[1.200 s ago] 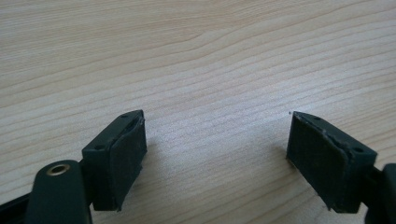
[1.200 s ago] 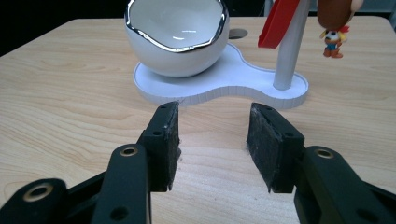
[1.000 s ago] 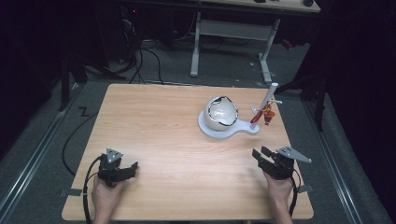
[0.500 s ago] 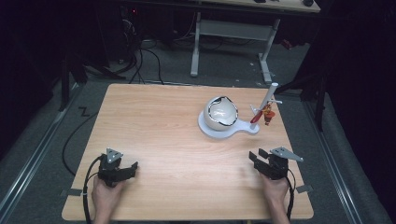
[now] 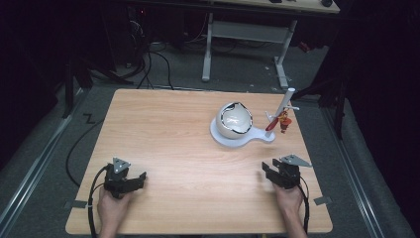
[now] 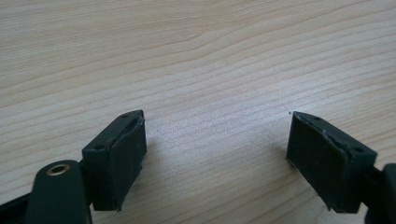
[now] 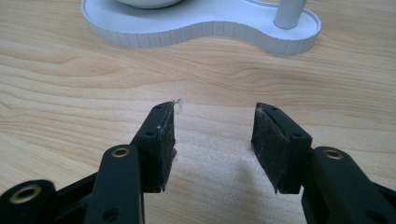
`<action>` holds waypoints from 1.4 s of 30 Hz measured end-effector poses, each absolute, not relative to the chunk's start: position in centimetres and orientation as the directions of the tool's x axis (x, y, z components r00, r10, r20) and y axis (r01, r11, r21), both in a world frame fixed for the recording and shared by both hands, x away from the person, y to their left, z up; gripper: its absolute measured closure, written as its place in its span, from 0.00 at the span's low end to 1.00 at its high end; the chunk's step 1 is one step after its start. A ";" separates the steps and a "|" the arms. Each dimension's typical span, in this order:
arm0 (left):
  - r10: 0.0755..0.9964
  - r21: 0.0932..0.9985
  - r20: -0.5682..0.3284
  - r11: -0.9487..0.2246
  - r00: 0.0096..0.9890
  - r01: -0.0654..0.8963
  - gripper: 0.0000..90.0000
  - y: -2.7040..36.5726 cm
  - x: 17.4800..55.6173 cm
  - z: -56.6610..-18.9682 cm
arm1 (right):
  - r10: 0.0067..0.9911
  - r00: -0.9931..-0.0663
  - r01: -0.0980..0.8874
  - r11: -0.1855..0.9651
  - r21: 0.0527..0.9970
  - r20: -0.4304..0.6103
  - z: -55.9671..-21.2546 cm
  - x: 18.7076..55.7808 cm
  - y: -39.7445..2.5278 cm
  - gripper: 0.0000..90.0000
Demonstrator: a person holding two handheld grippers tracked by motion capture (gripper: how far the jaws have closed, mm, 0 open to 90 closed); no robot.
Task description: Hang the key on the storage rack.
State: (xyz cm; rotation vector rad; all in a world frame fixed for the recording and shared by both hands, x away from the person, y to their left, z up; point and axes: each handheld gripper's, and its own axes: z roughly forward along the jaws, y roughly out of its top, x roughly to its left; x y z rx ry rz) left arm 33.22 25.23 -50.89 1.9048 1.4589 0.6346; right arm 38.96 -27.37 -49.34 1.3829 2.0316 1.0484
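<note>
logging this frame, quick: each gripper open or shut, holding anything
Left gripper: open, holding nothing, over bare table.
Right gripper: open, holding nothing, short of the white stand.

White stand base [image 7: 201, 25] cut off by the right gripper view's top edge; small red-and-orange item [image 5: 283, 120] hanging on its post [image 5: 284, 103] too small to identify.

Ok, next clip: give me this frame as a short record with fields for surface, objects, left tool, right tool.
surface: wooden table
objects: white base holding a white bowl; a post on the base with a small red figure hanging
left tool: open, nothing between the jaws, near the table's front left
right tool: open, nothing held, pointing at the base from the front right
</note>
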 end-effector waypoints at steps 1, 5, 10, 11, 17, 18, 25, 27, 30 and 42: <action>0.964 0.740 -0.009 -0.171 0.264 0.651 0.23 25.2 33.2 -50.9 | 0.922 -0.385 0.565 0.202 0.800 0.039 -49.4 39.0 -27.4 0.55; 0.964 0.740 -0.009 -0.171 0.264 0.651 0.23 25.2 33.2 -50.9 | 0.924 -0.382 0.571 0.218 0.791 0.022 -49.6 39.5 -27.0 0.55; 0.964 0.740 -0.009 -0.171 0.264 0.650 0.23 25.2 33.2 -50.9 | 0.923 -0.384 0.581 0.226 0.782 0.019 -49.8 39.7 -26.9 0.55; 0.964 0.740 -0.009 -0.171 0.264 0.650 0.23 25.2 33.2 -50.9 | 0.924 -0.381 0.586 0.225 0.778 0.020 -49.9 39.8 -26.9 0.55; 0.964 0.740 -0.009 -0.171 0.264 0.650 0.23 25.2 33.2 -50.9 | 0.925 -0.380 0.601 0.240 0.762 0.008 -50.1 40.0 -26.8 0.54; 0.964 0.740 -0.009 -0.171 0.264 0.650 0.23 25.2 33.2 -50.9 | 0.924 -0.381 0.603 0.249 0.758 -0.001 -50.1 40.0 -26.7 0.54; 0.964 0.740 -0.009 -0.171 0.265 0.651 0.23 25.2 33.2 -50.9 | 0.922 -0.387 0.620 0.261 0.740 -0.001 -50.2 40.2 -26.6 0.50; 0.964 0.740 -0.010 -0.171 0.264 0.651 0.23 25.2 33.2 -50.9 | 0.920 -0.391 0.616 0.278 0.737 -0.020 -50.2 40.1 -26.4 0.48; 0.964 0.740 -0.010 -0.171 0.264 0.651 0.23 25.2 33.2 -50.9 | 0.923 -0.383 0.621 0.272 0.735 -0.017 -50.2 40.2 -26.4 0.44; 0.964 0.740 -0.011 -0.170 0.264 0.651 0.23 25.2 33.2 -50.9 | 0.927 -0.376 0.624 0.267 0.734 -0.018 -50.2 40.2 -26.4 0.43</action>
